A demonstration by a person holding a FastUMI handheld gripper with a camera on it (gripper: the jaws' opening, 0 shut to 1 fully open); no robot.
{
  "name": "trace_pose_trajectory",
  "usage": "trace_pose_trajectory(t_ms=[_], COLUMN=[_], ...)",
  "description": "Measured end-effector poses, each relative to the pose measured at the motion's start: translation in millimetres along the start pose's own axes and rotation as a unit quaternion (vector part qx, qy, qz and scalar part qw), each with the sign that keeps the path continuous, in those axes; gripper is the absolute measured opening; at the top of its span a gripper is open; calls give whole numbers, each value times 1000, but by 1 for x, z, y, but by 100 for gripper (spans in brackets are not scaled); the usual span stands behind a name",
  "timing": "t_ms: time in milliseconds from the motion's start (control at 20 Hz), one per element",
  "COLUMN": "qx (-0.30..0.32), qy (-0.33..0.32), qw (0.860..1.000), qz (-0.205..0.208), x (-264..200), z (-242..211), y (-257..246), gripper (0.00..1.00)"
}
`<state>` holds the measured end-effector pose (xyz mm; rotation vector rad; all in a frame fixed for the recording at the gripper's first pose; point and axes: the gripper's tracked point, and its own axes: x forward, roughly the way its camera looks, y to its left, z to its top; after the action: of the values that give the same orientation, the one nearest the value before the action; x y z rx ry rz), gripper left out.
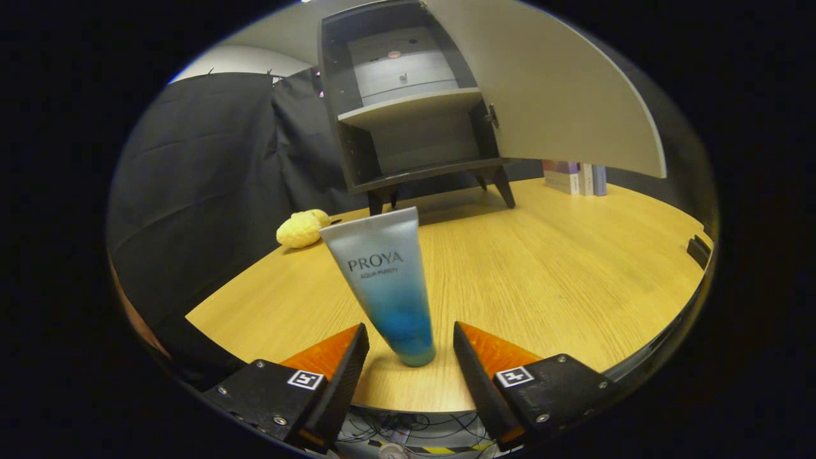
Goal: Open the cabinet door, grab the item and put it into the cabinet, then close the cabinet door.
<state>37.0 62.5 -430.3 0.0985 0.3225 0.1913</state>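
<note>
The jaws stand open, a cosmetic tube (389, 287) between them but touching neither finger, standing cap-down and tilted on the wooden tabletop (542, 268). Beyond it to the left lies a yellow plush toy (301, 229). Farther back, the small grey cabinet (408, 115) stands on dark legs, its door (548, 89) swung wide. Some books (577, 177) stand behind the door.

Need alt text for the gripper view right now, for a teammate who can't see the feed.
An open claw brackets the base of a blue-and-silver cosmetic tube standing cap-down on a wooden table, neither finger touching it. Beyond it stands a small grey cabinet with its door swung open; a yellow plush toy lies nearby.
</note>
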Motion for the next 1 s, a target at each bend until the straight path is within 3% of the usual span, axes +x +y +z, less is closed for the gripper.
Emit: trace_pose_trajectory(t_ms=[50, 100, 150, 600, 850, 1000], qx=[-13, -20, -15, -12, -3, -40], qy=[-1, -2, -2, -14, -27, -28], qw=[1000, 1000, 1000, 999, 999, 998], qz=[-1, -7, -6, -39, -29, -26], x=[0, 4, 0, -38, -48, -47], z=[4, 5, 11, 128, 204, 239], y=[-1, -1, -1, -13, 0, 15], gripper=[74, 52, 45, 44, 44, 43])
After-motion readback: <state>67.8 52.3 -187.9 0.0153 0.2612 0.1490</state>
